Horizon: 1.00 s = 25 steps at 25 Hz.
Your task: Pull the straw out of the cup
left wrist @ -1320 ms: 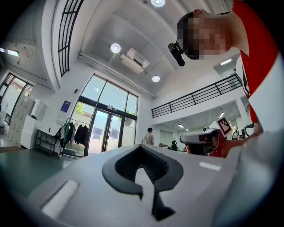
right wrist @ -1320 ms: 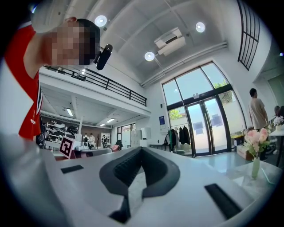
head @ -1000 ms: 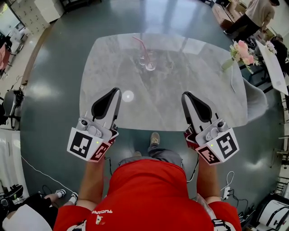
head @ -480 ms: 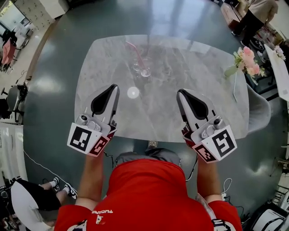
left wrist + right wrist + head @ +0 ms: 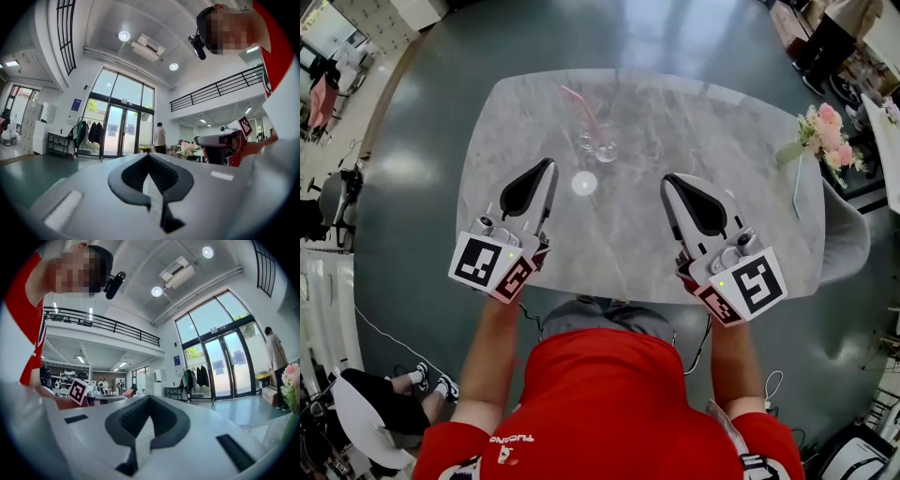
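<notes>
Both the left gripper and the right gripper are clenched empty, well short of the clear cup at upper centre, its pink straw leaning left. Arriving closed could topple the light cup, and an unbraced pull might drag it.

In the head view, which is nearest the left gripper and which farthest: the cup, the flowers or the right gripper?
1. Cup, just ahead, slightly right.
2. Right gripper, across to the right.
3. Flowers, far right.

A grey marble table carries a clear cup holding a pink straw.
</notes>
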Available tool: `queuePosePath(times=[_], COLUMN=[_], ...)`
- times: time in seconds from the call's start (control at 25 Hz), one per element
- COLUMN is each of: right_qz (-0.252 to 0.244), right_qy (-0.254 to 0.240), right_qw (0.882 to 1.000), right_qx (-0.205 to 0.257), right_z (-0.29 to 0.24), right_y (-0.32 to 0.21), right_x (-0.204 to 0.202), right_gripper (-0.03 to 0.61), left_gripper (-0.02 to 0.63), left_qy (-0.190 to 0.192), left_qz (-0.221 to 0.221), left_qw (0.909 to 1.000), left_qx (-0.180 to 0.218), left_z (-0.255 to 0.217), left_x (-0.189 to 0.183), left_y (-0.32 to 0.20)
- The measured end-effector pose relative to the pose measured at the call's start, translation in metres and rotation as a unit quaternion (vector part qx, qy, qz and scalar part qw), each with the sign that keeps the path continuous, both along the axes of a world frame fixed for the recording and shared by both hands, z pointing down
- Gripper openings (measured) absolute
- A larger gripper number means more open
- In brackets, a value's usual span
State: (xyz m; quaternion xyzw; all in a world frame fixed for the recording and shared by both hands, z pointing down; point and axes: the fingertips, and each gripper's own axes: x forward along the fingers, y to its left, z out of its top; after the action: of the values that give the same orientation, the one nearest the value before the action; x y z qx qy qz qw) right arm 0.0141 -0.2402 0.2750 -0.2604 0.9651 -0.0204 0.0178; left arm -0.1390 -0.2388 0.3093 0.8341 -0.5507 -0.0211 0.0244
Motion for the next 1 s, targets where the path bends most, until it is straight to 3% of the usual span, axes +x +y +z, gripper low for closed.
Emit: queuePosePath(times=[0.44, 0.76, 1.0], right_qz=[0.039, 0.049, 0.059], right_qy=[0.016, 0.032, 0.038], right_qw=[0.999, 0.998, 0.997], right_qx=[0.003, -0.010, -0.023], right_z=[0.009, 0.020, 0.031], right_y=[-0.036, -0.053, -0.063], right_x=[-0.018, -0.025, -0.023], right_gripper=[0.000, 0.000, 0.000], left_gripper=[0.005, 0.006, 0.009], left_qy=[0.002, 0.036, 0.039], left_qz=[0.029, 0.032, 0.045], left_qw=[0.9991, 0.9963, 0.9920], left_qx=[-0.029, -0.071, -0.111], left_z=[0.035, 0.072, 0.101], left_x=[-0.012, -0.024, -0.022], left_y=[-0.054, -0.098, -0.125])
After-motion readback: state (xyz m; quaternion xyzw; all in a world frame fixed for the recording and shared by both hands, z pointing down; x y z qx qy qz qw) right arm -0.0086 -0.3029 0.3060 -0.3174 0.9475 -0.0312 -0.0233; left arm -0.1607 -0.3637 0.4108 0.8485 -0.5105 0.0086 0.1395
